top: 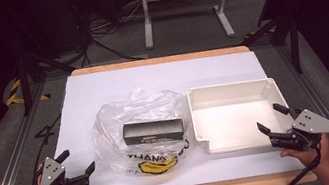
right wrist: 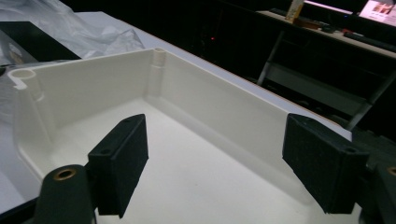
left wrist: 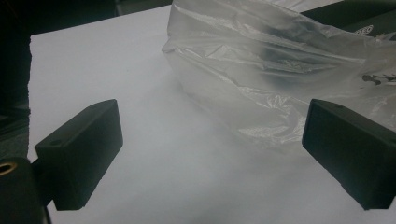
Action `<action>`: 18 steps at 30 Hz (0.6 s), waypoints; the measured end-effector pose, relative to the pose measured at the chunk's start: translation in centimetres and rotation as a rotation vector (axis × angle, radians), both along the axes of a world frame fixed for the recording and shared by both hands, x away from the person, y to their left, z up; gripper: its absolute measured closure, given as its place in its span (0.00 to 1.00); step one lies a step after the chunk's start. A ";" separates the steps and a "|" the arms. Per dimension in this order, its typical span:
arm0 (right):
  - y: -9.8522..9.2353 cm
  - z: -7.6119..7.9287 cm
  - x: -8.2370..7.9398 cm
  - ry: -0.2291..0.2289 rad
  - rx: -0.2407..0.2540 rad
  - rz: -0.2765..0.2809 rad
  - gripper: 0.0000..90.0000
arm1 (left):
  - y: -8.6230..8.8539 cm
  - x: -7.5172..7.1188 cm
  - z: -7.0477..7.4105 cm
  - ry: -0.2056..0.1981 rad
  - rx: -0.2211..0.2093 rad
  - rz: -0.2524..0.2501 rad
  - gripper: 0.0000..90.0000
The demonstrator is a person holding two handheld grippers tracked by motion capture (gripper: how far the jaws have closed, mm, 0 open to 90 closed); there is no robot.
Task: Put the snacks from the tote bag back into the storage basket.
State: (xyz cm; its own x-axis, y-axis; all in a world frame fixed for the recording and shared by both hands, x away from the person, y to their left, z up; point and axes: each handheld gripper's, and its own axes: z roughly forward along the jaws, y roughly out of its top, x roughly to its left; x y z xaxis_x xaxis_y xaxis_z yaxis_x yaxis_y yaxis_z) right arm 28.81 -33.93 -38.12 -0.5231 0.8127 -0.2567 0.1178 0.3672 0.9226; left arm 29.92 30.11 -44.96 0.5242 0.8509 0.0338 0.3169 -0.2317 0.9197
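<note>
High view puts the right gripper (top: 272, 118) at the near right corner of the tray (top: 203, 96), jaws apart with nothing between them; the right gripper view looks past the two black jaws onto the tray's bare white floor and its far wall. The left gripper (top: 77, 162) sits well away on the other side, near the front edge of the white sheet (top: 100, 85), its jaws also wide and empty, pointing toward the bag (top: 111, 119). In the left gripper view, the bag's crumpled clear plastic lies just ahead and to the right of the jaws, not touching them. Inside the bag, farther from the left gripper, lies the black box (top: 153, 131), flat and lengthwise, between the two grippers and just beside the tray's left wall. My reading is that the work is at its opening step: neither gripper has hold of anything, and the box is not yet out of the bag. The next move probably calls for the left gripper to pinch the bag's near edge and hold it down, while the right crosses over from the tray to the bag's mouth for the box.
</note>
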 end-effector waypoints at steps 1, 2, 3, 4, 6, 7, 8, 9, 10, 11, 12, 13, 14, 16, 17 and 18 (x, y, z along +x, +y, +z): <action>0.2 0.1 0.1 0.003 -0.003 0.003 0.25 | 0.0 0.0 0.0 0.000 0.001 0.000 0.07; 0.6 0.2 0.4 0.010 -0.008 0.011 0.25 | 0.0 0.0 0.0 0.000 -0.001 0.000 0.07; 0.9 0.3 0.6 0.016 -0.012 0.022 0.25 | 0.0 0.0 0.0 0.001 -0.001 0.000 0.07; 1.2 0.4 0.9 0.017 -0.024 0.028 0.25 | 0.0 0.0 0.0 0.002 0.000 0.000 0.07; 1.9 0.7 1.3 0.025 -0.024 0.054 0.25 | 0.0 0.0 0.0 0.004 0.001 0.000 0.07; 2.3 0.8 1.5 0.025 -0.031 0.065 0.25 | -0.1 0.0 0.0 0.006 0.002 0.000 0.07; 2.3 0.8 1.5 0.025 -0.031 0.065 0.25 | -0.1 0.0 0.0 0.006 0.002 0.000 0.07; 3.2 1.1 2.1 0.025 -0.043 0.094 0.25 | -0.1 0.0 0.0 0.006 0.003 -0.002 0.07; 3.6 1.2 2.3 0.027 -0.047 0.102 0.25 | -0.1 0.0 0.0 0.007 0.003 -0.003 0.07; 4.1 1.4 2.6 0.033 -0.054 0.113 0.25 | -0.1 0.0 0.0 0.009 0.004 -0.003 0.07; 4.5 1.5 2.9 0.036 -0.064 0.125 0.25 | -0.1 0.0 0.0 0.009 0.004 -0.001 0.07; 5.0 1.6 3.2 0.039 -0.066 0.142 0.26 | -0.1 0.1 -0.1 0.010 0.005 -0.005 0.07; 5.5 1.7 3.5 0.050 -0.072 0.160 0.26 | -0.1 0.1 -0.1 0.010 0.005 -0.006 0.07; 6.4 2.0 4.1 0.066 -0.087 0.197 0.26 | -0.1 0.1 -0.1 0.012 0.006 -0.005 0.07; 6.9 2.2 4.4 0.073 -0.095 0.215 0.26 | -0.1 0.1 -0.1 0.012 0.007 -0.006 0.07; 7.4 2.4 4.7 0.081 -0.113 0.235 0.26 | -0.1 0.1 -0.1 0.012 0.007 -0.006 0.07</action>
